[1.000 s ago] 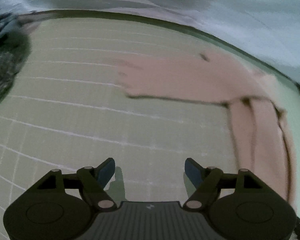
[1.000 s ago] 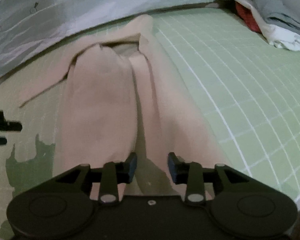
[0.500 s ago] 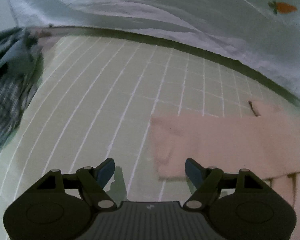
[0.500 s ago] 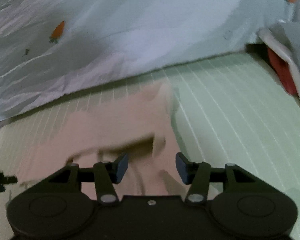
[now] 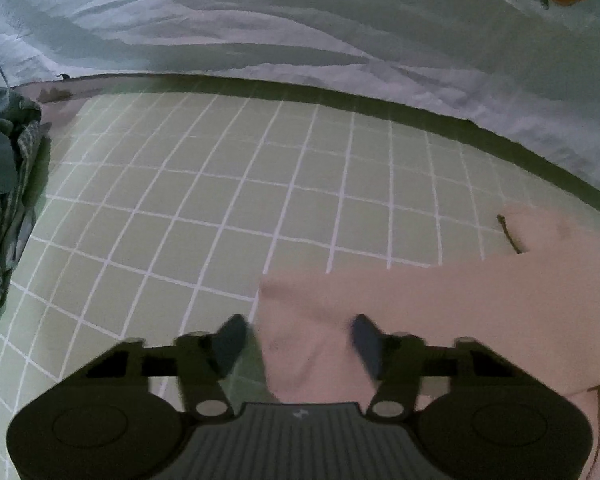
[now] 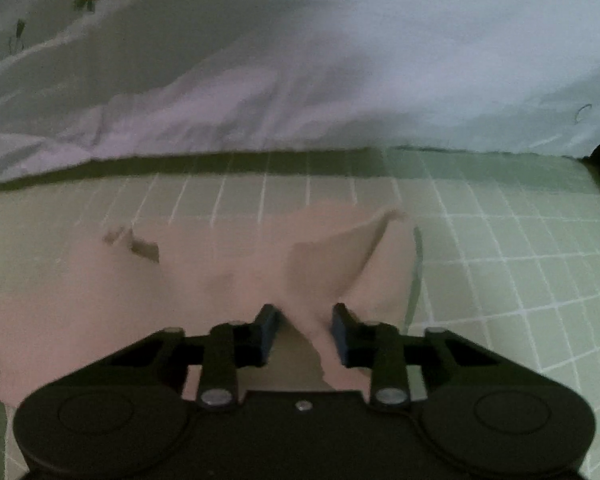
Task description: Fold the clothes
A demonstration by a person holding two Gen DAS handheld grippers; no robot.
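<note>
A pale pink garment (image 5: 440, 304) lies on the green grid mat (image 5: 220, 200). Its sleeve end reaches left between the fingers of my left gripper (image 5: 296, 340), which is open with the cloth's edge between its blue pads. In the right wrist view the same pink garment (image 6: 220, 280) spreads across the mat (image 6: 520, 260), with a raised fold by its right edge. My right gripper (image 6: 304, 332) is open, and a point of the fabric sits between its fingers.
A pale sheet with carrot prints (image 5: 340, 40) hangs along the mat's far edge, also in the right wrist view (image 6: 300, 60). A heap of dark plaid clothes (image 5: 4, 200) lies at the mat's left side.
Both grippers have moved forward over the garment. The left now straddles the sleeve end, its fingers closer together. The right has reached the upper edge and a fold has lifted there.
</note>
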